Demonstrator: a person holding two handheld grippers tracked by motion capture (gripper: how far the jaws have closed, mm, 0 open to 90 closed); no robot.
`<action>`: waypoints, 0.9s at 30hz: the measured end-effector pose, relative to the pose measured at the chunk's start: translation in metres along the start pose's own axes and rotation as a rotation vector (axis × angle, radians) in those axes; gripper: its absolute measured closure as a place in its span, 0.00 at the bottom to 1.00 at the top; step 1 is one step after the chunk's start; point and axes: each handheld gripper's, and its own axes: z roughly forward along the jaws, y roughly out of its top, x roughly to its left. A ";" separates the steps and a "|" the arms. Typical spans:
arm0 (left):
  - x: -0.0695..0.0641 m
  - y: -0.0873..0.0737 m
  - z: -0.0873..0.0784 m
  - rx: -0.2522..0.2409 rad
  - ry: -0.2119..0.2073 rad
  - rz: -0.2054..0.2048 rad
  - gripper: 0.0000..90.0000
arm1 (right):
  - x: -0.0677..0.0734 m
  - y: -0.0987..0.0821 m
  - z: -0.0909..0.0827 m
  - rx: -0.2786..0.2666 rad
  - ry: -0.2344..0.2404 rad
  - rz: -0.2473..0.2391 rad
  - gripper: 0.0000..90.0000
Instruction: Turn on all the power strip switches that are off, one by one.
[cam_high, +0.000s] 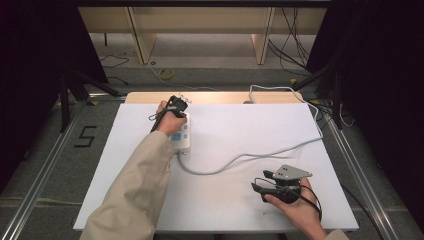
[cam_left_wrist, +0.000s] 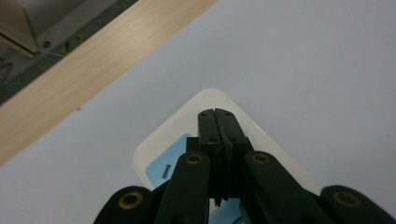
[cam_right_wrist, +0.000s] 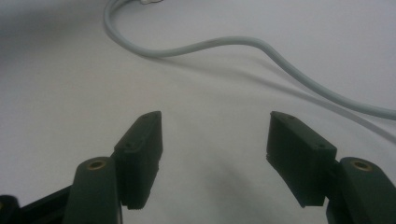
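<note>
High view has the left gripper (cam_high: 176, 106) down on the far end of a white power strip (cam_high: 182, 136) that lies left of centre on the white worktop (cam_high: 240, 200). In the left gripper view its jaws are pressed together with nothing between them, tips over the strip's rounded cream end just past the blue socket panel (cam_left_wrist: 161, 169). Looks to me like it's poking at the strip, maybe a switch, though I can't tell whether the tips actually touch.

The right gripper (cam_high: 270, 182) sits at the near right, jaws spread wide and empty, well apart from the strip.

The next move probably needs a straight push down without sliding the strip. The grey cable (cam_high: 235, 160) loops between the two grippers, so the right one would have to cross it to steady the body.
</note>
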 end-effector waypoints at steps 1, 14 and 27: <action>0.001 -0.001 0.000 -0.006 -0.002 -0.002 1.00 | 0.000 0.000 0.000 0.000 0.000 0.000 0.41; -0.003 0.007 -0.002 -0.019 0.004 0.002 1.00 | -0.001 0.000 0.001 0.002 0.001 0.000 0.41; -0.004 0.005 0.001 -0.002 -0.032 -0.029 1.00 | -0.001 0.000 0.001 0.000 0.004 0.005 0.41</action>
